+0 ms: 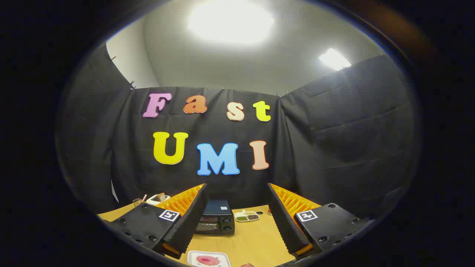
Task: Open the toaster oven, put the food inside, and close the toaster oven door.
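A small black toaster oven (217,220) stands on the wooden table (256,237), beyond and between my fingers, with its glass door shut. Close below the fingers a white plate (209,259) carries a pink piece of food (207,260). My gripper (236,217) is open and held well above the table, with nothing between its fingers. The left finger (187,222) overlaps the oven's left side in the view.
A white divided dish (246,216) with green and brown fillings sits just right of the oven. A white toaster-like appliance (157,199) and a small wire object (137,202) stand at the table's far left. Black cloth walls enclose the table.
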Available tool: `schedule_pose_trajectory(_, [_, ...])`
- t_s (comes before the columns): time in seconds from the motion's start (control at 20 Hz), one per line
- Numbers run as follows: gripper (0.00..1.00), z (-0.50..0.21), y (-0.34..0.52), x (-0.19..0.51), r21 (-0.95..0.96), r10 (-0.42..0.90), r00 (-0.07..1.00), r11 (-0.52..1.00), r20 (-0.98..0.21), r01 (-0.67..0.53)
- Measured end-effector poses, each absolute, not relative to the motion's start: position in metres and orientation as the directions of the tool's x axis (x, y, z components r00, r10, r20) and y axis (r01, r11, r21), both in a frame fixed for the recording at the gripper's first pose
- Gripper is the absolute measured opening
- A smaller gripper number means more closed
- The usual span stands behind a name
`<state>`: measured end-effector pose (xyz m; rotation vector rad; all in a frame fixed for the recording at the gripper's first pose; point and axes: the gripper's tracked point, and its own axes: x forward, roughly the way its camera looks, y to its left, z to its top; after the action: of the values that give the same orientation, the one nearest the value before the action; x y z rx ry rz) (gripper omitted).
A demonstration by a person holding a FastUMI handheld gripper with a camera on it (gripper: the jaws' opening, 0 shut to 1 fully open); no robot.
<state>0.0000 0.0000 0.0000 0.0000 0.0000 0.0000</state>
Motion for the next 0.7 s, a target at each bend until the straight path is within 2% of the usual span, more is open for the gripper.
schedule_pose_trajectory(0.4, [0.98, 0.001, 0.011, -0.017, -0.061, 0.005, 1.000, 0.998, 0.023, -0.003])
schedule_pose_trajectory(0.7, [0.98, -0.008, 0.013, -0.021, 0.011, -0.003, 1.000, 1.000, 0.003, 0.003])
